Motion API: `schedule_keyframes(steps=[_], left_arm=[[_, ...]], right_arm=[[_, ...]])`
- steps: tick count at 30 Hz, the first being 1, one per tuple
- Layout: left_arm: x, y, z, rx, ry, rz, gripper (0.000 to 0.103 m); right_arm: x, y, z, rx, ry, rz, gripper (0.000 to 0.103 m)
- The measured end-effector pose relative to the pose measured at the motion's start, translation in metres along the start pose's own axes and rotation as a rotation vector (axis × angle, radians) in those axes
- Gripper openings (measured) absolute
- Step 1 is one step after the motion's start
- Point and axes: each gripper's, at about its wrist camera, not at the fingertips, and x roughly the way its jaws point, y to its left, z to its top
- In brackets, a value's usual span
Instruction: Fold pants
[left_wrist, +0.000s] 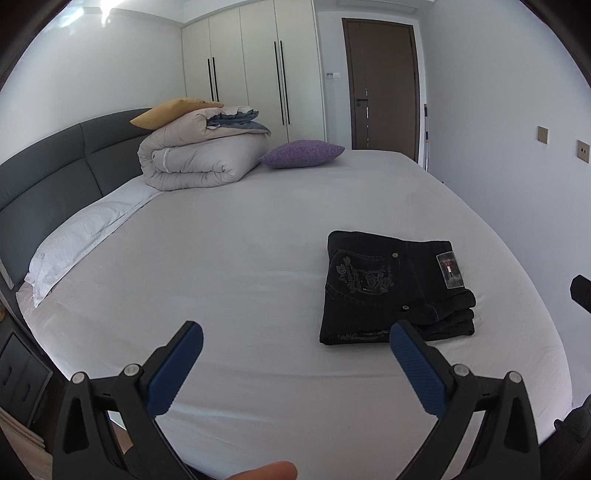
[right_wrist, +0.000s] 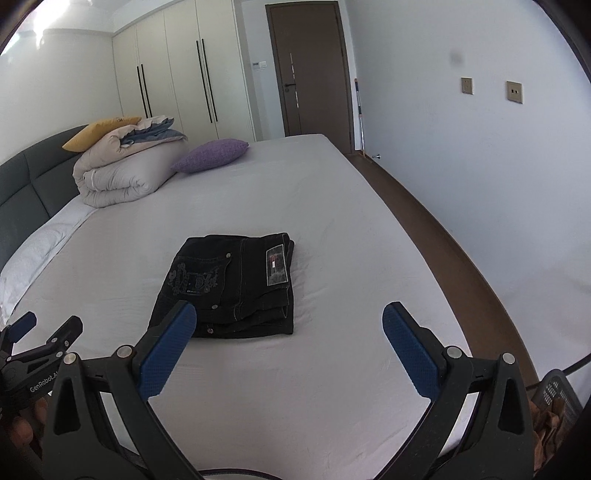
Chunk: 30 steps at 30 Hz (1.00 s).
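Pants (right_wrist: 231, 284) are seen folded into a compact stacked rectangle, lying flat on the bed (right_wrist: 332, 229) sheet, roughly mid-mattress toward the near edge. Back pocket embroidery and waistband label face up; layered edges are visible at the near right corner, so several folds look to be in place. Task is judged essentially done.

Left claw (left_wrist: 295, 350) is spread wide, nothing between the blue pads (left_wrist: 177, 373); it is held above the sheet, short of the bundle's near left side. Right claw (right_wrist: 290, 332) is likewise released and empty, hovering over the near edge of the bundle. Neither is touching the fabric, as far as can be told. Both being held clear and open fits a hands-off check: the stack is left undisturbed so it won't be dragged apart.

Rolled duvet (right_wrist: 122, 173), yellow cushion (right_wrist: 99, 131) and purple cushion (right_wrist: 210, 155) are parked at the headboard (right_wrist: 22, 192) end, well apart, leaving working area free.
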Motion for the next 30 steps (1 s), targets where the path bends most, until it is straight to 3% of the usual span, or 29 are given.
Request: schedule_keyframes(steps=[30], left_arm=[[0.021, -0.004, -0.017, -0.029, 0.086, -0.05, 0.103]], right_arm=[[0.035, 0.038, -0.017, -0.069, 0.102, 0.025, 0.103]])
